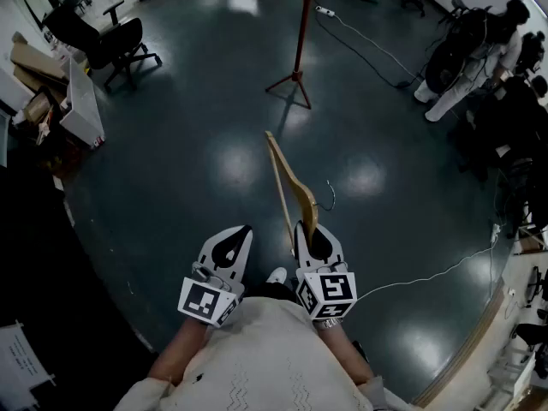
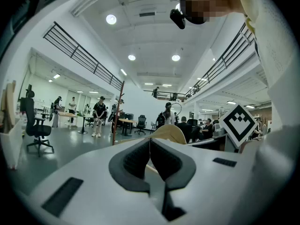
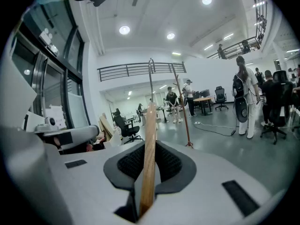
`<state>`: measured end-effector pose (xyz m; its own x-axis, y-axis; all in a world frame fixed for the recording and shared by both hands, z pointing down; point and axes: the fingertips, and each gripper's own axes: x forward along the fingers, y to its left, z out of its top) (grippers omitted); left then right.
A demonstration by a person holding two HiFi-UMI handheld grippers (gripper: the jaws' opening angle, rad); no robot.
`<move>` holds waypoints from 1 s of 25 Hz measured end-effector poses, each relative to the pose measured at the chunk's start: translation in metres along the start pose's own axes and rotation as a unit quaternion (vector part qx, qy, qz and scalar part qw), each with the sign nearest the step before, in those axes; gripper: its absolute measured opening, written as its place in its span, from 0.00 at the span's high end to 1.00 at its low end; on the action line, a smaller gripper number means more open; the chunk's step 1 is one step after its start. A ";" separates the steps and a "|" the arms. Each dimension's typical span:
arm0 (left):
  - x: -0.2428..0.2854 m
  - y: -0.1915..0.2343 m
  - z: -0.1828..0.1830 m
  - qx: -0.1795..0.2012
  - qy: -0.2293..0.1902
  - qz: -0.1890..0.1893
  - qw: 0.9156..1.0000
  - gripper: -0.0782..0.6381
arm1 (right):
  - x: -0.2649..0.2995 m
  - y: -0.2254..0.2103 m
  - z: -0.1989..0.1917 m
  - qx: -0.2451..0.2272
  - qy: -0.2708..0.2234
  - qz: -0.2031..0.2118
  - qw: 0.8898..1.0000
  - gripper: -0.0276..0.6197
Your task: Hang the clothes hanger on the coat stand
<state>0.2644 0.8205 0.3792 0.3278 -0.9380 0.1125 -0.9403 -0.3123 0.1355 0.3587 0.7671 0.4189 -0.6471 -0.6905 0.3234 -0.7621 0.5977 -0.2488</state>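
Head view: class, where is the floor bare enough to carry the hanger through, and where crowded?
Bare: the glossy floor from the wooden hanger up to the coat stand, between the office chair and the floor cable. Crowded: boxes far left, people and bags far right.

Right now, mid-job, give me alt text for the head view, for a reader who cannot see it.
The right tool grips a light wooden clothes hanger above a dark glossy floor, with the left tool shut and empty beside it. A reddish-brown coat stand stands ahead, well apart from the hanger.
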 end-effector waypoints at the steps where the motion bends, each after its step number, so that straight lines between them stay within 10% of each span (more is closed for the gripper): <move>1: 0.001 0.001 0.000 -0.003 -0.003 -0.002 1.000 0.87 | 0.000 -0.001 -0.001 -0.002 0.000 -0.001 1.000 0.85; 25: 0.171 0.293 0.075 -0.003 -0.045 -0.105 0.993 0.87 | 0.260 0.039 0.083 -0.033 0.015 -0.108 0.993 0.85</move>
<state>0.0384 0.5571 0.3647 0.5063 -0.8623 -0.0078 -0.8517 -0.5014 0.1527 0.1595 0.5768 0.4173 -0.4662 -0.7939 0.3903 -0.8798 0.4623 -0.1103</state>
